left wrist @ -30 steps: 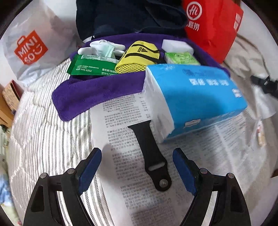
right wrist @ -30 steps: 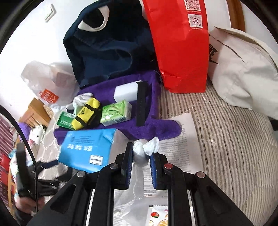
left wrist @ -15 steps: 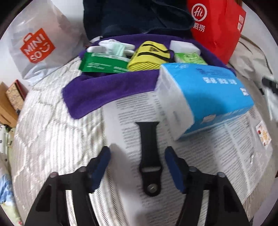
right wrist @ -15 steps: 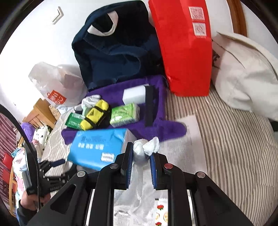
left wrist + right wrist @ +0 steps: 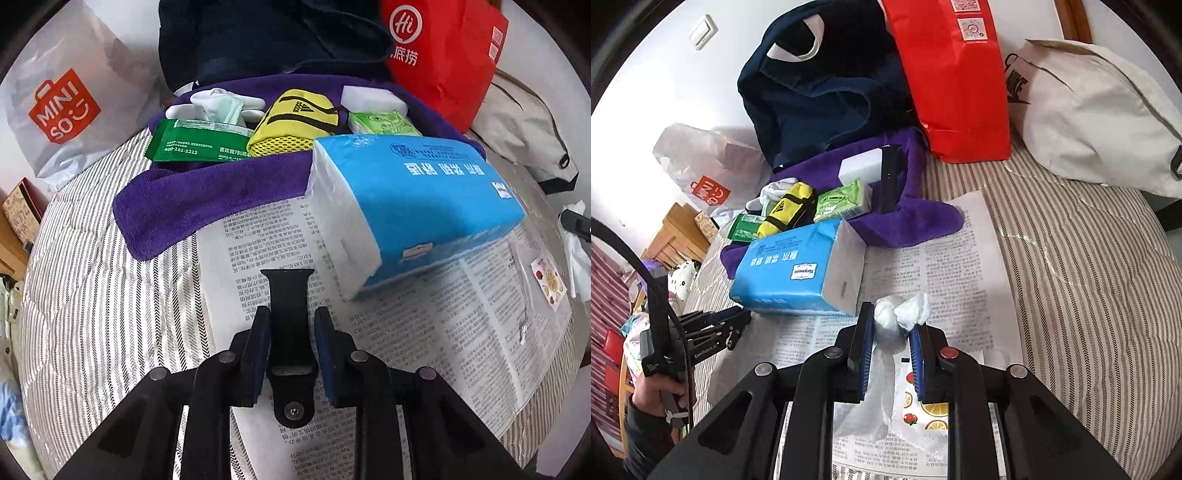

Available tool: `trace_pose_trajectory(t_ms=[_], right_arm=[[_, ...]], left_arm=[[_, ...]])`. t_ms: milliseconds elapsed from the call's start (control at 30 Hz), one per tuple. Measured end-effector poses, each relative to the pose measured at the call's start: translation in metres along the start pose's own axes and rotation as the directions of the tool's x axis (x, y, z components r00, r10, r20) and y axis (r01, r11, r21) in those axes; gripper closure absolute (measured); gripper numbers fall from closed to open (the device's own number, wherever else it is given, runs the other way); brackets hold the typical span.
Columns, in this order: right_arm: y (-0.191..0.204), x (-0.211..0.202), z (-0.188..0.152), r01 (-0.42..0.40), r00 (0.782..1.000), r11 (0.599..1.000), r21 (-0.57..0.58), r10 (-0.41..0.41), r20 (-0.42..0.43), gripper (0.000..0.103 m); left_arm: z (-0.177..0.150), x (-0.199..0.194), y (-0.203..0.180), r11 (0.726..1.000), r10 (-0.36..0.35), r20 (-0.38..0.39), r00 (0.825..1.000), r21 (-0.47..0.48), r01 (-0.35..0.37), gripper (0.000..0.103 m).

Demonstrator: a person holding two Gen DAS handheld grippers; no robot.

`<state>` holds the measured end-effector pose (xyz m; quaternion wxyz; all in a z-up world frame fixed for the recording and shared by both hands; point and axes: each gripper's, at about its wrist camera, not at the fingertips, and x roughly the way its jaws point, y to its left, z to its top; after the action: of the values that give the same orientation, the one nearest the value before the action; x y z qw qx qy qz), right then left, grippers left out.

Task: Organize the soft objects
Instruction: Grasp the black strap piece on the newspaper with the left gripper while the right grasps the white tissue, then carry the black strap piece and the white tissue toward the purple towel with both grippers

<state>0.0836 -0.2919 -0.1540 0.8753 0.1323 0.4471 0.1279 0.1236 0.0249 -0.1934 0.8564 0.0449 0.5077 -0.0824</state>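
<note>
Both wrist cameras close above the bed, angled steeply down, sharing the blue tissue pack (image 5: 417, 206) (image 5: 790, 273) and purple towel (image 5: 207, 199) (image 5: 908, 225)

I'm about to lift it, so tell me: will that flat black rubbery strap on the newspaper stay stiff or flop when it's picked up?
The flat black rubbery strap probably droops beyond the closing left gripper, since it looks thin and long. It seems light, lying flat on the newspaper. Its smooth surface might slip between the pads.
</note>
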Motion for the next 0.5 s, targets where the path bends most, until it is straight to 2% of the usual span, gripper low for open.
trace_pose_trajectory(t_ms=[200,500], right_arm=[[0.004,0.002,-0.003,0.001,1.000,1.000,-0.017,-0.001,-0.017,0.085],[0.011,0.004,0.002,-0.007,1.000,0.999,-0.043,0.005,-0.028,0.085]], left_arm=[[-0.001,-0.001,-0.006,0.999,0.012,-0.025,1.000,0.031,-0.011,0.082],[0.001,-0.005,0.002,0.999,-0.033,-0.016,0.999,-0.026,0.033,0.083]])
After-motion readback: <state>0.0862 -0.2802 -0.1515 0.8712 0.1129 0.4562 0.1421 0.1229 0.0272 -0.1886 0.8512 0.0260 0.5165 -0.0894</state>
